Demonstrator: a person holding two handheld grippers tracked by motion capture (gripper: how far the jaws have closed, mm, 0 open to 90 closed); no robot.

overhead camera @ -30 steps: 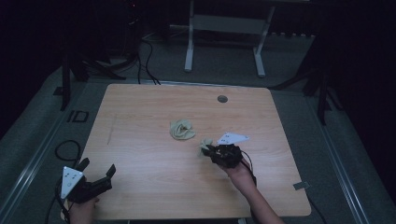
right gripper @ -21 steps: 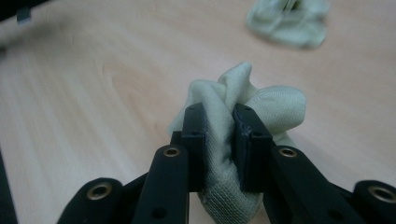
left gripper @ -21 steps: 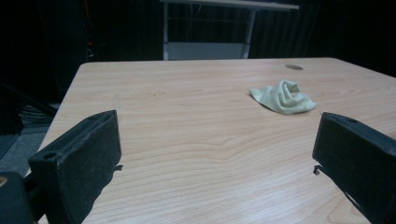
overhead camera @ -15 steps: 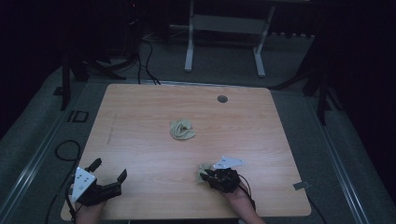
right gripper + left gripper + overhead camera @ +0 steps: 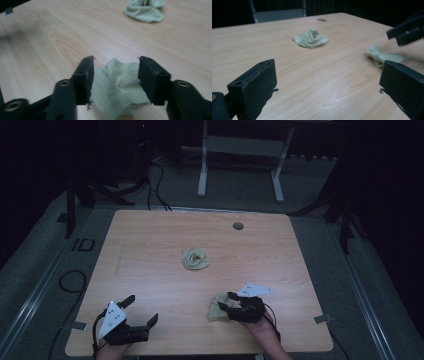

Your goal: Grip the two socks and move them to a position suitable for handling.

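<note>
High view: right gripper lower centre, jaws pinching crumpled pale-green cloth; second pale-green cloth wad mid-frame, bare wooden table around it; left gripper spread wide, lower left near front edge

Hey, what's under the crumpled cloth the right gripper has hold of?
The pale cloth sits bunched between the right gripper jaws, resting on the wooden table. Bare tabletop surrounds it; whatever lies directly beneath is covered by the cloth itself.
</note>
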